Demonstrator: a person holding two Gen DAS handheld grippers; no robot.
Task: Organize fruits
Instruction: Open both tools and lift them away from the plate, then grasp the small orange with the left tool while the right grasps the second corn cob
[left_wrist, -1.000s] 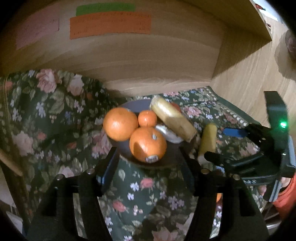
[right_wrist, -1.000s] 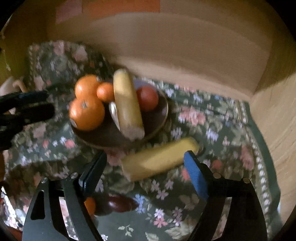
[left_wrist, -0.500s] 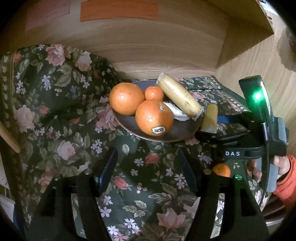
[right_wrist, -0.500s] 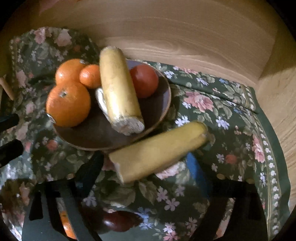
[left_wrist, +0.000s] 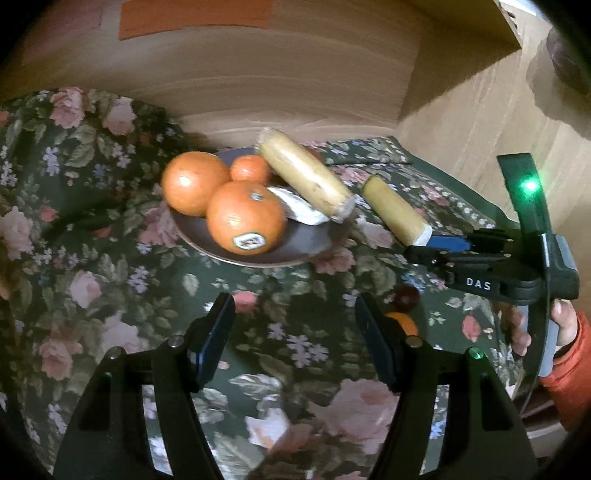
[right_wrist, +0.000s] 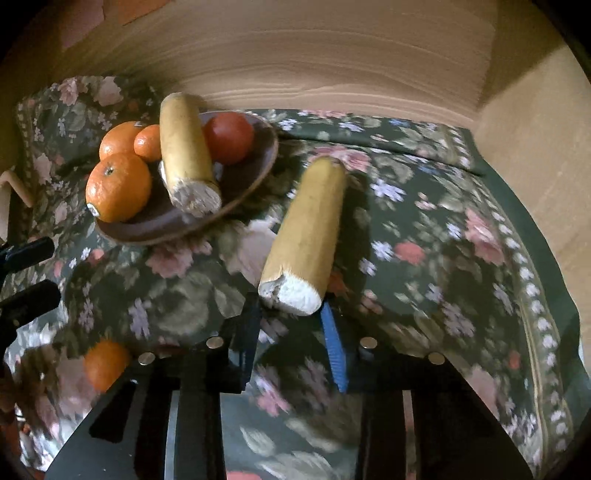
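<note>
Left wrist view: left gripper (left_wrist: 293, 328) jaws spread, holding nothing, above floral cloth (left_wrist: 92, 288); brown plate (left_wrist: 306, 247) ahead carries oranges.

Right wrist view: right gripper (right_wrist: 291, 325) pinches loose banana (right_wrist: 306, 236) by its cut end, just beside plate's right rim.

Left gripper (left_wrist: 293, 328) jaws apart over dark green floral cloth (left_wrist: 110, 295), nothing between them.

Brown round plate (left_wrist: 303, 249) holds two large oranges (left_wrist: 245, 218), a small orange (left_wrist: 250, 168) and a tan cut banana (left_wrist: 306, 181); right gripper (left_wrist: 434, 245) clamps second cut banana piece (left_wrist: 393, 208) beside plate. Dark round fruit (left_wrist: 405, 296), possibly a plum, lies near.
</note>
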